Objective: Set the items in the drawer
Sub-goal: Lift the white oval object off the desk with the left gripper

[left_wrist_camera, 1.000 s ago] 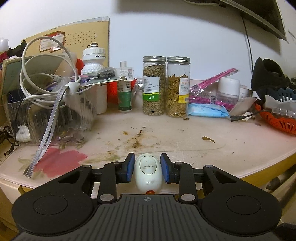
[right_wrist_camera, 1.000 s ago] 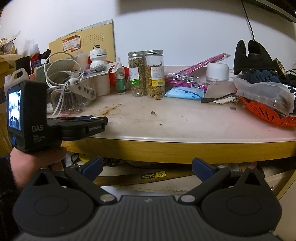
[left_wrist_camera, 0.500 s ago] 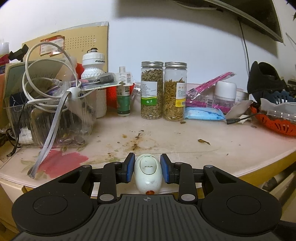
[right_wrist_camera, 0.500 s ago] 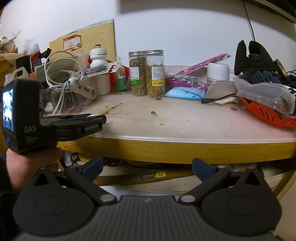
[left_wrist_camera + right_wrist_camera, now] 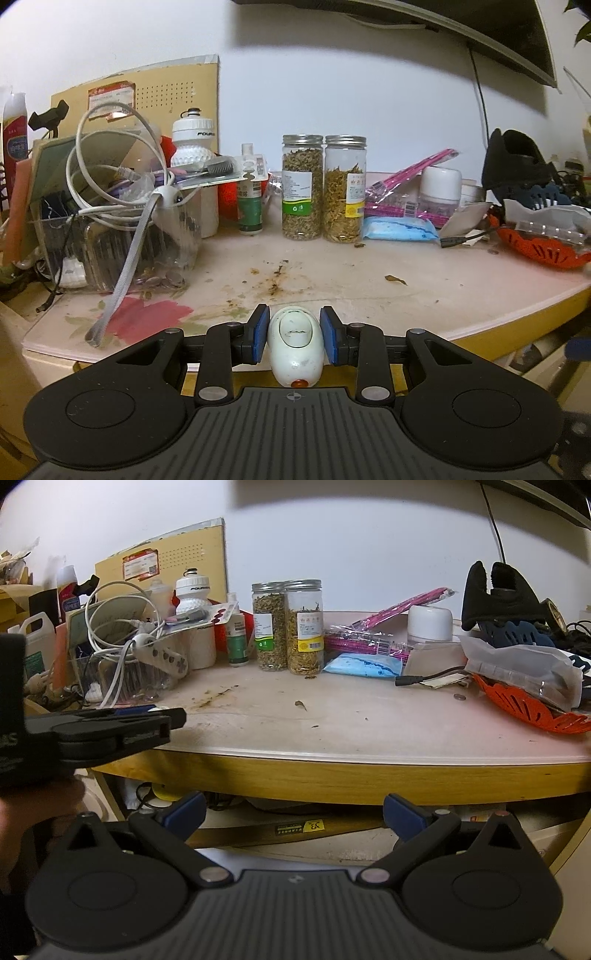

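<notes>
- Two grippers share the work: the left gripper (image 5: 294, 339) has its blue pads (image 5: 259, 333) pressed against both flanks of a small white oval device (image 5: 295, 346), which it holds just off the front edge of the bench (image 5: 369, 295); an orange spot shows at the device's near end.
- Right gripper (image 5: 293, 814): jaws spread wide and empty, held below the front edge of the bench, facing the space under the top.
- No drawer can be made out with certainty in either view; the recess beneath the yellow bench edge (image 5: 332, 779) is the likely place for it, a judgement only.
- Step in hand, as judged: carrying the held device down from bench height towards the drawer, with the empty gripper placed to open or steady it.
- Good practice: the device is smooth and rounded, so steady pad pressure matters; it should stay level and be released only once it rests on the drawer floor.
- Hazards: the grey strap (image 5: 122, 273) and white cables (image 5: 110, 173) at the left end of the bench lie near the carrying path; the two glass jars (image 5: 323, 186) at the back edge stand well apart from it.
</notes>
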`<state>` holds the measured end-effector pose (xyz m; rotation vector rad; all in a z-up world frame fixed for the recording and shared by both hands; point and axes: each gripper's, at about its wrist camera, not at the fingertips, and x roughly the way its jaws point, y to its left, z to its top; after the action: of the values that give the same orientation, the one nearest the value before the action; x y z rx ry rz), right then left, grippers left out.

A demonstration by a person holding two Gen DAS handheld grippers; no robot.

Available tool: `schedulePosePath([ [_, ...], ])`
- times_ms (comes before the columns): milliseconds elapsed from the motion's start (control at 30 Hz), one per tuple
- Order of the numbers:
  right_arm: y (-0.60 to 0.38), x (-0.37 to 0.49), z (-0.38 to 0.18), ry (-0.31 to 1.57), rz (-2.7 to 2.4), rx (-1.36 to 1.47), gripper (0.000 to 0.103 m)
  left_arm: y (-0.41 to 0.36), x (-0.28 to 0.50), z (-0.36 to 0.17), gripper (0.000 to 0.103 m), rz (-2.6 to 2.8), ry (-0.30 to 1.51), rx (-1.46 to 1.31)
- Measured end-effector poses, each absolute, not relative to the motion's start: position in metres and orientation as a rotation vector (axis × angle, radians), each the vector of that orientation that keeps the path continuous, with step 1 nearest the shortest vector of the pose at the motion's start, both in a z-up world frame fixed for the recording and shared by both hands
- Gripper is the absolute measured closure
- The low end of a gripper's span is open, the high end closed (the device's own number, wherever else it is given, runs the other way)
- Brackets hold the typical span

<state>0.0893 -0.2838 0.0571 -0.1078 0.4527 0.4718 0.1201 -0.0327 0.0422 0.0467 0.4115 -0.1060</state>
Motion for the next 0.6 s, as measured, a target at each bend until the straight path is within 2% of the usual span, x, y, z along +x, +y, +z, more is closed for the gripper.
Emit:
schedulePosePath([
  [600, -0.284, 0.087, 0.051, 0.476, 0.466, -0.138, 0.000, -0.024, 0.065, 0.055, 0.074, -0.090, 0.430, 0.022],
])
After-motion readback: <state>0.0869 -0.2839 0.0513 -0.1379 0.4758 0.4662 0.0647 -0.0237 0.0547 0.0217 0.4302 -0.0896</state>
